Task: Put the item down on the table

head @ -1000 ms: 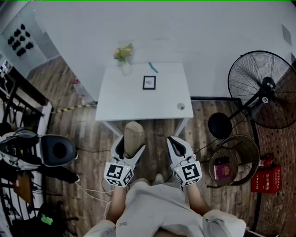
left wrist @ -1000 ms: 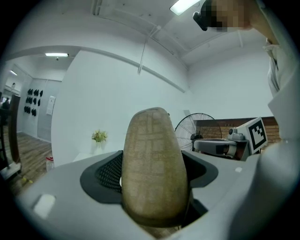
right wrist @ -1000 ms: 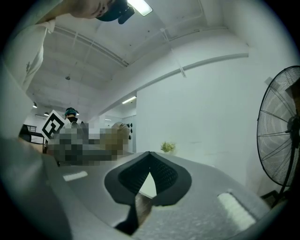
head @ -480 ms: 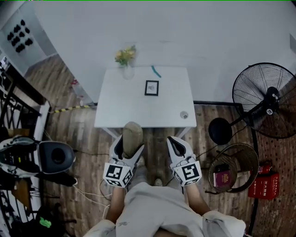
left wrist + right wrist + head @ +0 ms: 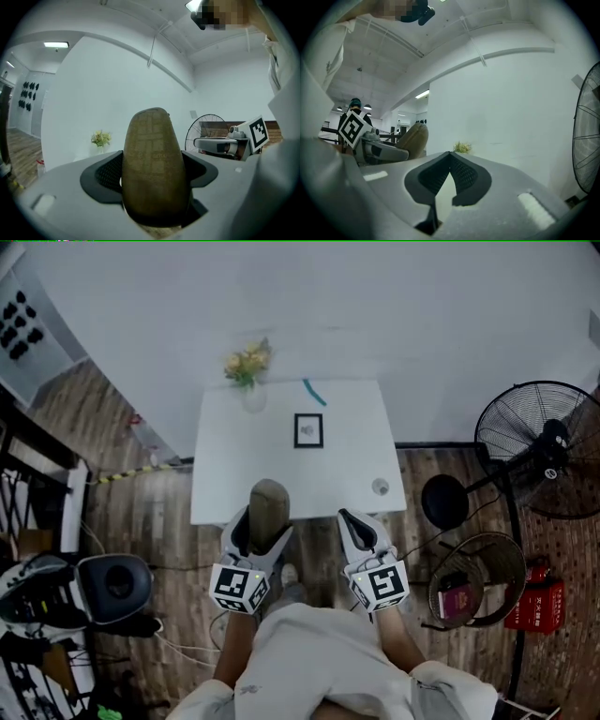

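Left gripper [image 5: 263, 527] fingers clamp brown item [image 5: 269, 499] near bench [image 5: 234, 465] edge; right gripper [image 5: 353, 524] fingers pressed together, empty; set-down not yet done.

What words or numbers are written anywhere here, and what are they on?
No text here is clear enough to quote.
Red box beside the basket: white print, too small to read.
Red booklet in the basket: its mark is too blurred to read.
Framed card: too small to read.
Marker cubes: black-and-white square patterns only, no letters.
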A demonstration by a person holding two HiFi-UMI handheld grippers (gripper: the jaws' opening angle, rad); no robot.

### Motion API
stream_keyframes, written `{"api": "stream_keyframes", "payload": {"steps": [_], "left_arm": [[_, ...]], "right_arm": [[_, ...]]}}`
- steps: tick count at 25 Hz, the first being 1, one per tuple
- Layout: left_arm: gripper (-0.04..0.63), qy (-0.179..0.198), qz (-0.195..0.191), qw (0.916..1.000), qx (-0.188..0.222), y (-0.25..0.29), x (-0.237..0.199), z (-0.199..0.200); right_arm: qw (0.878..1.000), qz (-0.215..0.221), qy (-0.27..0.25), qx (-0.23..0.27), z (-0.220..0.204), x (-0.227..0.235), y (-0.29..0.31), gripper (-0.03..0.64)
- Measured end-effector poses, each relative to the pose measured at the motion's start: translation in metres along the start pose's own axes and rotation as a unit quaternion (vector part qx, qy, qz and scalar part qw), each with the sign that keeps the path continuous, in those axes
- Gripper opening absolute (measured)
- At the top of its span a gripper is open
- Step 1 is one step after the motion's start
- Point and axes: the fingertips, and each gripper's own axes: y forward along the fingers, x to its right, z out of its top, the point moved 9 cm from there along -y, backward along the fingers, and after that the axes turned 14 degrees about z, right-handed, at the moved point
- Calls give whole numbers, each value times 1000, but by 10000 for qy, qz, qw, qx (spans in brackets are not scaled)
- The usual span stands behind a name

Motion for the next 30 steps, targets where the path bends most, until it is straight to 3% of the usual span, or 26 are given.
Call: {"api": "stream_keyframes", "payload": {"steps": [15,30], "left_arm": [[403,110,-332,9994,37,57,-72,13],[403,68,-283,9995,-142,117,-111,11]], "right_arm": [[9997,-227,-42,14,2,5,90,3],[9994,-317,94,-108,-6,43,142,3]]}}
